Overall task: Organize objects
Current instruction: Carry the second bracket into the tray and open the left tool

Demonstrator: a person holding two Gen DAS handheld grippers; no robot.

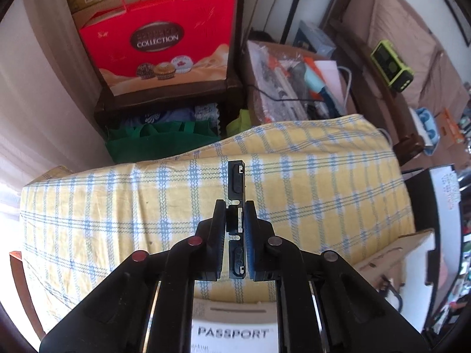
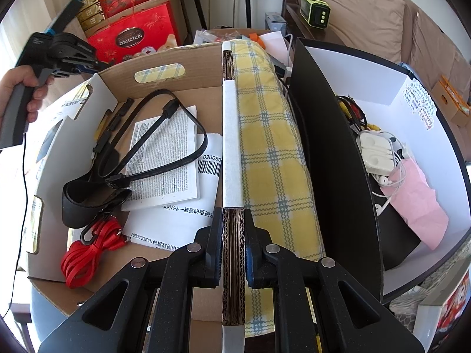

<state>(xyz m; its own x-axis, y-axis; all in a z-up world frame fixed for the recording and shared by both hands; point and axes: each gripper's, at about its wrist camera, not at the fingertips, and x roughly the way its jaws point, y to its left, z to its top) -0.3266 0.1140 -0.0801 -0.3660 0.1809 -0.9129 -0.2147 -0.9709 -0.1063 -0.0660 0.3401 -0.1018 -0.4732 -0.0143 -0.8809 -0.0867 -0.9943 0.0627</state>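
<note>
I am holding a thin black plastic strip point(image 1: 236, 220) in my left gripper point(image 1: 235, 229), the jaws closed on its middle so that one end is sticking out forward over the yellow checked cloth point(image 1: 294, 176) and the other is running back between the fingers; it is looking stiff, light and rather slick, so I am judging that a mid-length pinch like this one is the safest hold, since a grip near an end would let it pivot. My right gripper point(image 2: 233, 235) is clamping the layered edge of the cardboard box wall point(image 2: 232, 147), which is reading as rigid but crushable along its corrugation. Just beyond, inside the cardboard box point(image 2: 159, 56), a black strap point(image 2: 88, 203), a black flat cable point(image 2: 164, 135), a red cable bundle point(image 2: 85, 253) and printed leaflets point(image 2: 167, 158) are lying loose, all soft or floppy things that I expect would sag if lifted by one end. To the right, the black-and-white box point(image 2: 397, 88) is holding white earphones point(image 2: 379, 153) and a pink pouch point(image 2: 418, 206). The black wall is hiding part of that box's contents, my own gripper bodies are cutting off the near floor of both views, and I cannot make out what the strip actually is.
</note>
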